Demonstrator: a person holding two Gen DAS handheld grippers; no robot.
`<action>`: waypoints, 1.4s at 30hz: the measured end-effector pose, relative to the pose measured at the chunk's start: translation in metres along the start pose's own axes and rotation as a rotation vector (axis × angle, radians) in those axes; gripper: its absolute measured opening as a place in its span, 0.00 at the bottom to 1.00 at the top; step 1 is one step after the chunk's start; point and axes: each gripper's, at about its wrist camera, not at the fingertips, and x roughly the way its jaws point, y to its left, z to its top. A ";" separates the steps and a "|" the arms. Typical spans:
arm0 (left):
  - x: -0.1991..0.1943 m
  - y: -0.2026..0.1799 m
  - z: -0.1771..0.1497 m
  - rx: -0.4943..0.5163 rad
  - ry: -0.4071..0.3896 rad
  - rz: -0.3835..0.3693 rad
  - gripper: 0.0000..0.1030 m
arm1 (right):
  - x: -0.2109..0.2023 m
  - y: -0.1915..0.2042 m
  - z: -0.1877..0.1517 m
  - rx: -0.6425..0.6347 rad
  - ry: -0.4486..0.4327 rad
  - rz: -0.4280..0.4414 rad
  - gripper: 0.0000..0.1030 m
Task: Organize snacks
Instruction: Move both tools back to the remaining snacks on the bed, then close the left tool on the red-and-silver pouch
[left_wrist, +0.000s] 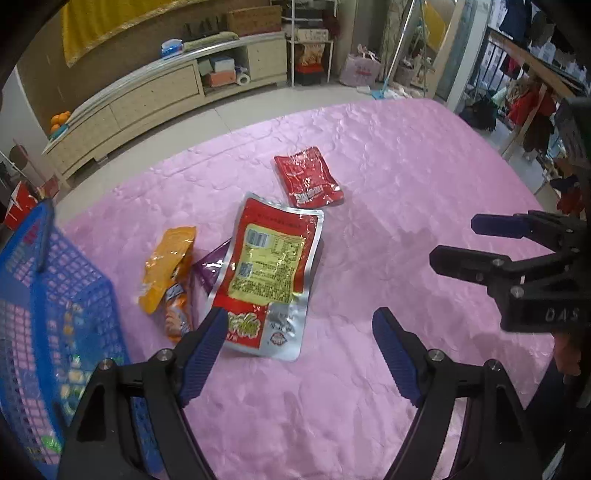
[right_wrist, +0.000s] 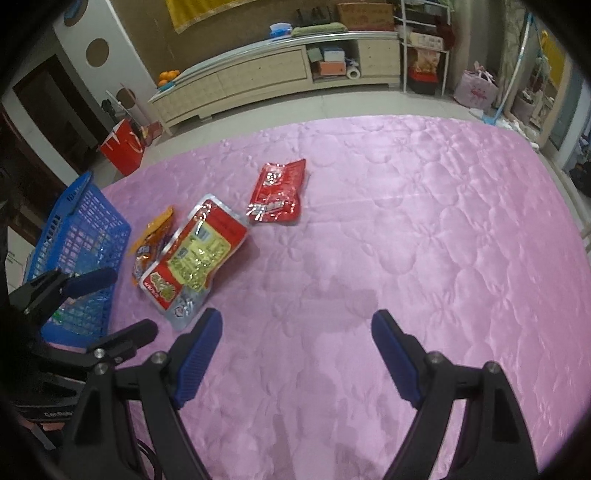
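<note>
A large red and silver snack pouch (left_wrist: 267, 275) lies label-up on the pink quilted cloth (left_wrist: 388, 177), overlapping a purple packet (left_wrist: 210, 267) and beside an orange packet (left_wrist: 168, 275). A smaller red packet (left_wrist: 308, 177) lies farther back. My left gripper (left_wrist: 301, 319) hovers open, its left fingertip over the big pouch's near corner. My right gripper (right_wrist: 295, 321) is open above bare cloth, with the big pouch (right_wrist: 194, 258) and the small red packet (right_wrist: 277, 192) to its left. The blue mesh basket (left_wrist: 48, 295) stands at the left, some packets inside.
The right gripper (left_wrist: 458, 240) shows at the right edge of the left wrist view, and the left gripper (right_wrist: 122, 302) at the lower left of the right wrist view. Beyond the cloth's far edge are tiled floor, a long low cabinet (right_wrist: 266, 74) and a red bag (right_wrist: 123, 146).
</note>
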 end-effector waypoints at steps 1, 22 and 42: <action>0.004 0.000 0.001 0.007 0.000 0.005 0.76 | 0.003 0.001 0.001 -0.009 0.000 0.003 0.84; 0.074 0.016 0.022 0.113 0.050 0.045 0.76 | 0.047 -0.006 0.012 -0.027 -0.004 0.003 0.84; 0.068 0.029 0.023 0.008 0.072 0.063 0.76 | 0.042 -0.008 0.013 -0.020 -0.008 0.036 0.84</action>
